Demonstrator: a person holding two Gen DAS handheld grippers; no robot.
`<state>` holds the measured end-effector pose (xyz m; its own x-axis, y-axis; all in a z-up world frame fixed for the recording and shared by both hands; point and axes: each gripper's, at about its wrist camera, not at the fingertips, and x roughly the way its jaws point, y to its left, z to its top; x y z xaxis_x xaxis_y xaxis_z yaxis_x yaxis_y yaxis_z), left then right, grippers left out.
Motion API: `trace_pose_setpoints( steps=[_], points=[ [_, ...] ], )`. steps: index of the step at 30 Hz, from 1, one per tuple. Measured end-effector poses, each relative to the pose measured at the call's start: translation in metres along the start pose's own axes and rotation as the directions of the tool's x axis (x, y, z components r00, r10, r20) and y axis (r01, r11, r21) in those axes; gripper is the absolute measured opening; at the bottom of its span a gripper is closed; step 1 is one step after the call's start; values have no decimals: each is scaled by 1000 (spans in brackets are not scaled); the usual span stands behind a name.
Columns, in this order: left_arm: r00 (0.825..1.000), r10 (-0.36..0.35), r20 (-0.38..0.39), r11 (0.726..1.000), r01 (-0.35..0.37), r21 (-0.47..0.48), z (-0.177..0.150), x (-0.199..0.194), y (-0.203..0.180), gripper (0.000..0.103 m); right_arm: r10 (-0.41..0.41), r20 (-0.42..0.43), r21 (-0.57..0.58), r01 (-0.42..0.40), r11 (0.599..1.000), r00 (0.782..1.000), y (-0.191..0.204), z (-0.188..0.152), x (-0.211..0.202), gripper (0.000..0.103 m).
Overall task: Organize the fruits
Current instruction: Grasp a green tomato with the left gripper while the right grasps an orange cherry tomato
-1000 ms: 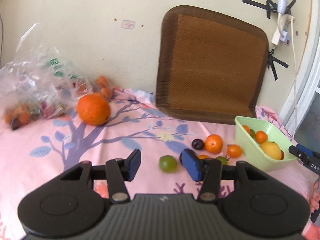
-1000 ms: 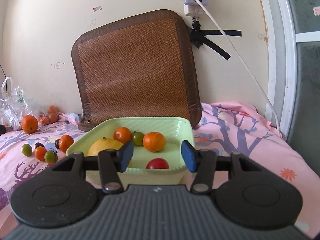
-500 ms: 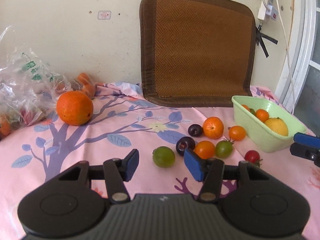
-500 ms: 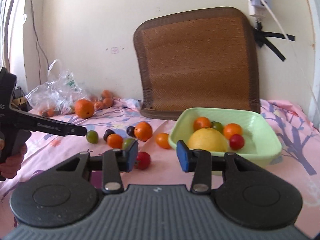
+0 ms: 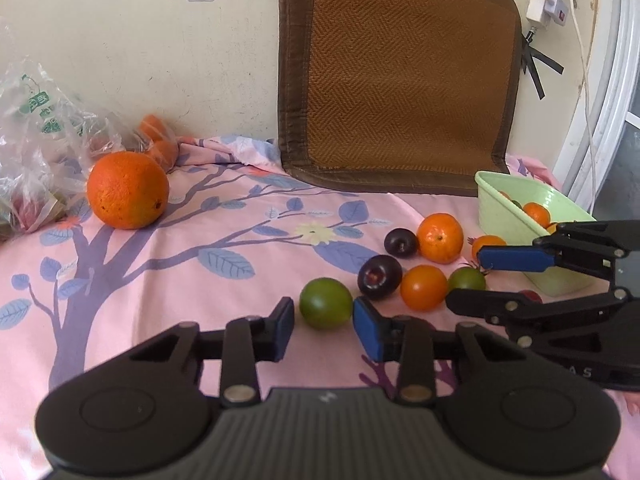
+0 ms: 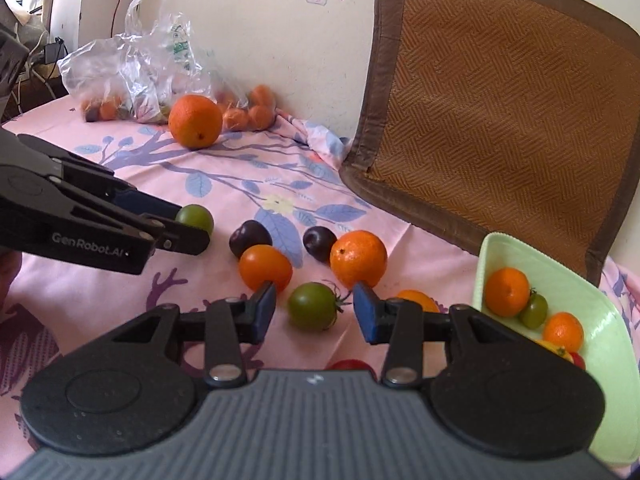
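On the pink tree-print sheet [image 5: 160, 280], a green tomato [image 5: 325, 308] is clamped between the left gripper [image 5: 324, 326] pads. A stemmed green tomato [image 6: 313, 306] is flanked, untouched, by the right gripper [image 6: 314, 312], held slightly open.

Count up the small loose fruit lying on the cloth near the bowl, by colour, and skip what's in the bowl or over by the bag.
Orange: 3
Green: 2
Dark purple: 2
Red: 1, mostly hidden
Total: 8

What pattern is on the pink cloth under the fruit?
The cloth shows a purple tree with blue leaves and small flowers, clearest in the left wrist view.
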<state>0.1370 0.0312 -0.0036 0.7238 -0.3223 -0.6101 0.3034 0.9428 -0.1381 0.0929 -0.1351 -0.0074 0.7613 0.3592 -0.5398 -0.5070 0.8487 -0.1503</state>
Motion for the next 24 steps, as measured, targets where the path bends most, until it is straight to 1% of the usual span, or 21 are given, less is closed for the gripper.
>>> trace_pose_setpoints(
  steps=[2,4,7,11,12,13,14,16,19,22,24],
  points=[
    [1000,2,2,1000,-2,3,0,0,-1,30,9,16,-41,-9,999,1000,8,4,-2,46],
    [1000,-2,4,1000,2,-4,0,-1,0,29,8,11,-102,-7,995,1000,16,9,2,46],
    [1000,-6,9,1000,6,-16,-2,-4,2,29,14,-17,-175,-16,984,1000,25,16,13,46],
    [1000,-9,18,1000,10,-18,-8,-15,1,29,0,-66,-304,-20,953,998,35,17,30,45],
    [1000,-10,20,1000,10,-19,-10,-17,0,29,1,-61,-329,-21,944,998,36,17,30,37],
    [1000,-11,23,1000,12,-22,-12,-20,0,29,1,-59,-347,-21,938,998,37,17,29,36],
    [1000,-14,25,1000,15,-26,-13,-23,0,29,-2,-38,-357,-12,934,999,38,17,23,30],
    [999,-26,33,999,28,-38,-17,-31,-1,29,-8,35,-319,18,948,999,34,15,4,30],
    [997,-66,45,997,68,-40,-25,-46,-6,29,1,114,-184,20,983,993,22,4,-34,30],
    [992,-118,36,993,119,-24,-36,-58,-19,29,-7,147,-50,14,999,989,10,-24,-72,30],
    [985,-168,25,986,168,-13,-43,-65,-32,29,-26,145,46,20,999,989,1,-47,-94,30]
  ],
)
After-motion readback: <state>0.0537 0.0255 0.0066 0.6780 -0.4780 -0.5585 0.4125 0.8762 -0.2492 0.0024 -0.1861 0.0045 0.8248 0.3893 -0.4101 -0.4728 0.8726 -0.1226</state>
